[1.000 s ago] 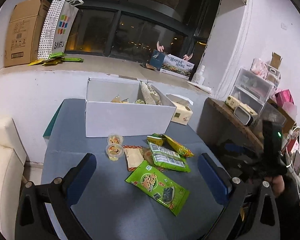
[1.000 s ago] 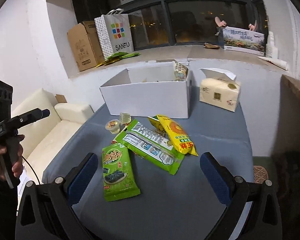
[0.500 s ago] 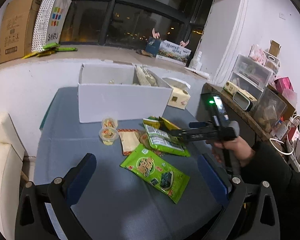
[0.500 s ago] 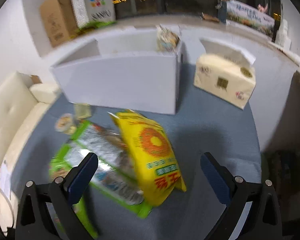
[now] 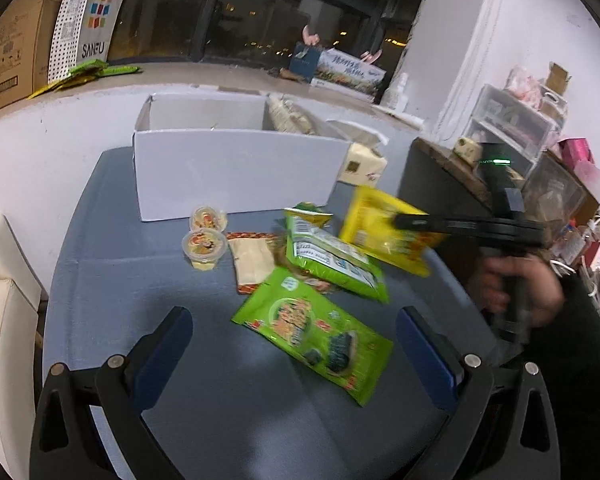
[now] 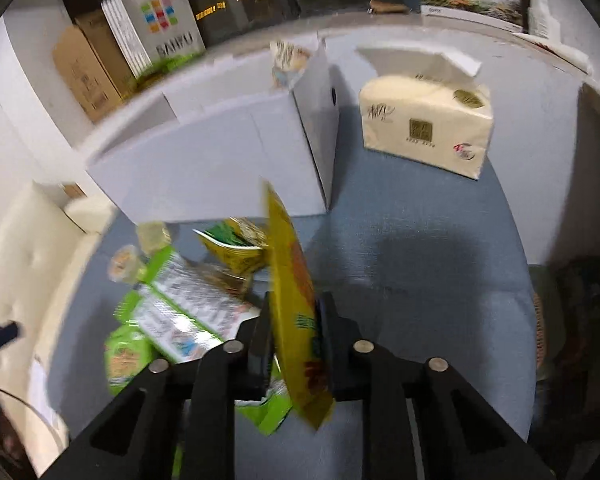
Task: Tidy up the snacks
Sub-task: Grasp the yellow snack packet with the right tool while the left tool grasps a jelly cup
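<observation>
My right gripper (image 6: 294, 322) is shut on a yellow snack bag (image 6: 292, 296) and holds it lifted above the blue table; the bag (image 5: 384, 236) and the gripper (image 5: 404, 222) also show in the left wrist view. My left gripper (image 5: 294, 342) is open and empty, low over the near table. A green seaweed bag (image 5: 314, 330) lies between its fingers. A green-and-white bag (image 5: 332, 258), a tan packet (image 5: 252, 260) and two jelly cups (image 5: 204, 244) lie before the white box (image 5: 236, 168), which holds some snacks.
A tissue pack (image 6: 426, 120) stands right of the box. A cream sofa (image 5: 4, 312) is at the left. The sill behind holds a cardboard box (image 5: 10, 36) and a SANFU bag (image 5: 94, 20). Shelves and clutter (image 5: 532, 128) stand at the right.
My right gripper came in from the right, closed on the yellow bag and lifted it off the pile. My left gripper moved slightly closer to the snacks.
</observation>
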`<state>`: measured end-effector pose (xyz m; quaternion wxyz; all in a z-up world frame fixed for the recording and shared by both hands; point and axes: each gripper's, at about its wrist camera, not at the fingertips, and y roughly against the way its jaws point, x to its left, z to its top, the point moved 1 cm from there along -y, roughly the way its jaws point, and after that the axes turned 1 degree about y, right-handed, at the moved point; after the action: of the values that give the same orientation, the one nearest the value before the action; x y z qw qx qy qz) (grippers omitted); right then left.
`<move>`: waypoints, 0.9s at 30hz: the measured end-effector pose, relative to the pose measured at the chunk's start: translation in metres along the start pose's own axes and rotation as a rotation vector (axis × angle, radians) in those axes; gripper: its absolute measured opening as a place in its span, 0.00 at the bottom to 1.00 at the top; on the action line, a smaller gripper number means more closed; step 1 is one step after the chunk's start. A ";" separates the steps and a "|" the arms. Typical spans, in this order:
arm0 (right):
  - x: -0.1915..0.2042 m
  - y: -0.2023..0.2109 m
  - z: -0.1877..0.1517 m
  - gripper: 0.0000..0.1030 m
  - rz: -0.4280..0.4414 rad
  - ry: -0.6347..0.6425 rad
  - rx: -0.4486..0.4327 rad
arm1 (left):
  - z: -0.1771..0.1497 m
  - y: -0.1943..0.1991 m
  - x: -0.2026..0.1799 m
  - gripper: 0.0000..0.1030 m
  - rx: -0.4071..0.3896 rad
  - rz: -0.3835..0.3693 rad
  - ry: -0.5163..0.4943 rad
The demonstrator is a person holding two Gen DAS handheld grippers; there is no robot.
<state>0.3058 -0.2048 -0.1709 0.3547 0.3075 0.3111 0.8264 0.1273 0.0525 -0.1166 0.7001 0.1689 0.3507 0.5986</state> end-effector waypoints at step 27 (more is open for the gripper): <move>0.040 0.115 -0.054 0.00 0.018 0.032 -0.153 | 0.048 -0.139 0.065 0.48 0.181 0.189 -0.099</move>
<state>0.1987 -0.2534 -0.1090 0.3646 0.2692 0.2497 0.8557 0.2631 0.0920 -0.1936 0.6390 0.2930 0.3507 0.6187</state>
